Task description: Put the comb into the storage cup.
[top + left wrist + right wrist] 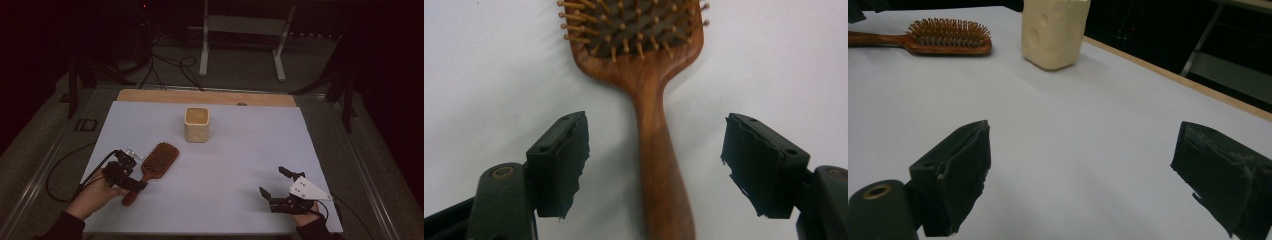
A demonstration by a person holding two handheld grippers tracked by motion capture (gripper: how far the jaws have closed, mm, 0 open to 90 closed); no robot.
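Brush lies flat on the tabletop [220, 165]

Left gripper [654, 165] fingers gape around the brush [649, 100] handle (untouched); right gripper [276, 186] fingers spread, empty.

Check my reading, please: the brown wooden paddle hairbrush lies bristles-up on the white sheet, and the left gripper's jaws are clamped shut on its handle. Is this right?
One detail is wrong. The left gripper is not clamped: its jaws stand open on either side of the handle, with clear gaps, as the left gripper view shows. The brown wooden paddle hairbrush does lie bristles-up on the white sheet.
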